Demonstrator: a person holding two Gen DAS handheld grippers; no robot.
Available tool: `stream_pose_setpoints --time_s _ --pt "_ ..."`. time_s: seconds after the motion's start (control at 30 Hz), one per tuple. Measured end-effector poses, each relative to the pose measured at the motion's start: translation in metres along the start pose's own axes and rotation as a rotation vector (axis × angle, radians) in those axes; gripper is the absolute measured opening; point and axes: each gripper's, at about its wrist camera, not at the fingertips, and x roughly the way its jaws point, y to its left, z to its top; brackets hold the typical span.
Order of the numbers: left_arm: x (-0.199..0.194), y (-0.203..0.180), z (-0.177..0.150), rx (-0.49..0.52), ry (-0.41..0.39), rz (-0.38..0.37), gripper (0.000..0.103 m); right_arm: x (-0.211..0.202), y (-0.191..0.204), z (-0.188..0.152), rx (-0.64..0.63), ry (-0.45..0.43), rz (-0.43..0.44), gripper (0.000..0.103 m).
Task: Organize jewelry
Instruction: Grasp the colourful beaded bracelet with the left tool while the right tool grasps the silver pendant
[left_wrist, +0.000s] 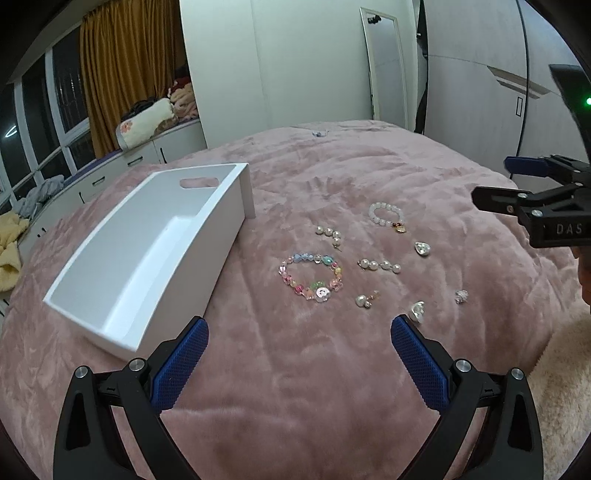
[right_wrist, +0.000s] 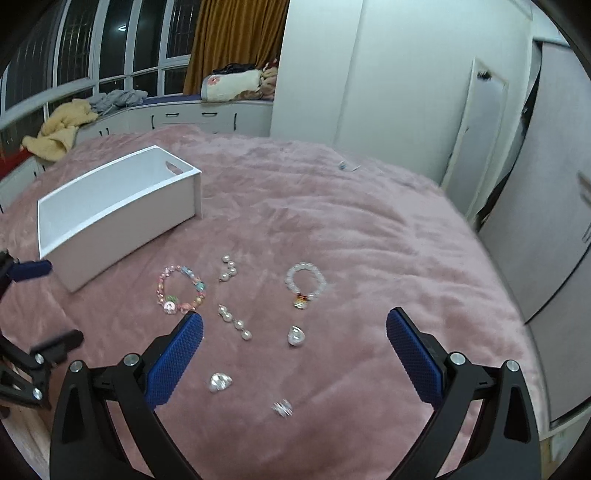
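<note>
Both tongs, left (left_wrist: 299, 332) and right (right_wrist: 294, 328), hang spread and empty; your right sits nearer the teardrop stone (right_wrist: 296, 336), low centre; the box (right_wrist: 110, 218) waits upper left.

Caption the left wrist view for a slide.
Open left claw above scattered jewelry beside an empty white box.
</note>
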Motion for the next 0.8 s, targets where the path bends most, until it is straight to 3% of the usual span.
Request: stream_pose_setpoints --time_s 0.17,0.27,0.4,0.53,0.67,0.8 --pt "0.039 -0.004 0.015 0.033 0.033 -0.003 0.100 0.030 -0.007 0.007 -0.037 0.023 0.004 0.088" --pt "0.064 -0.010 0.021 0.063 0.047 -0.010 0.100 0.051 -0.017 0.002 -0.033 0.036 0.039 0.088" --pt "0.098 -0.016 0.025 0.102 0.082 0.003 0.100 0.082 -0.034 -0.015 0.027 0.134 0.061 0.069" --pt "0.128 -0.019 0.020 0.150 0.132 0.044 0.100 0.103 -0.046 -0.031 0.096 0.221 0.092 0.066" --pt "0.152 -0.015 0.017 0.125 0.184 0.008 0.099 0.111 -0.048 -0.032 0.114 0.232 0.095 0.066" --pt "0.165 -0.010 0.017 0.081 0.197 -0.050 0.089 0.121 -0.043 -0.036 0.088 0.273 0.125 0.054"
